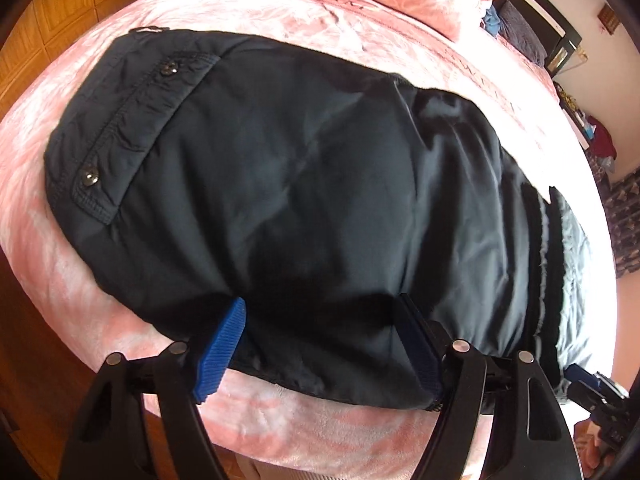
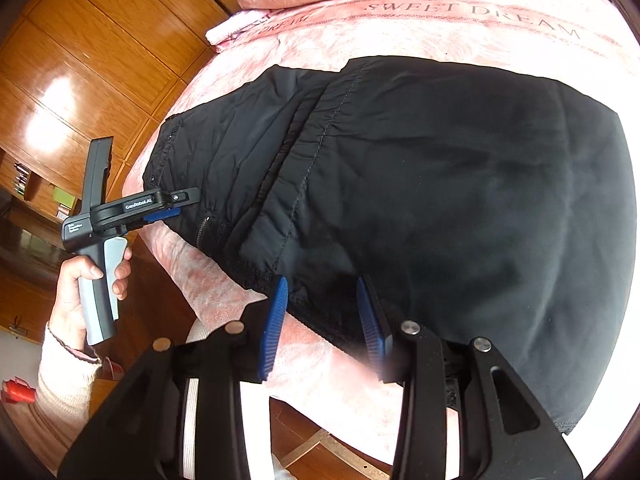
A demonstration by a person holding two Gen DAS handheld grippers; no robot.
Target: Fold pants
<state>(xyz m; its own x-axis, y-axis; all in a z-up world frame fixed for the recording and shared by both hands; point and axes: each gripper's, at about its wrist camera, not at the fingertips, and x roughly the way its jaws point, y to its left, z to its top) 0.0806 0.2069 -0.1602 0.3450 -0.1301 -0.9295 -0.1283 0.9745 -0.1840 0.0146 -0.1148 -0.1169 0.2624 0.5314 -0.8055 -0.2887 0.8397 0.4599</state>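
In the left wrist view, a wooden wardrobe [image 1: 60, 8] was seen along the left edge. A pink bedspread [image 1: 280, 24] filled most of the frame, and black pants [image 1: 300, 168] were spread across its middle, a flap with two snap buttons [image 1: 89, 178] at their left end. At the bottom, the left gripper [image 1: 320, 344] was set wide apart over the near edge of the pants, cloth lying between its blue pads [image 1: 220, 356]; whether the pads pressed on it could not be told.

In the right wrist view, a hand [image 2: 86, 284] was seen at lower left, holding the other gripper's handle. The pants covered the centre and right. At bottom centre, the right gripper [image 2: 322, 320] was partly open, its pads straddling the hem without visibly pinching it.
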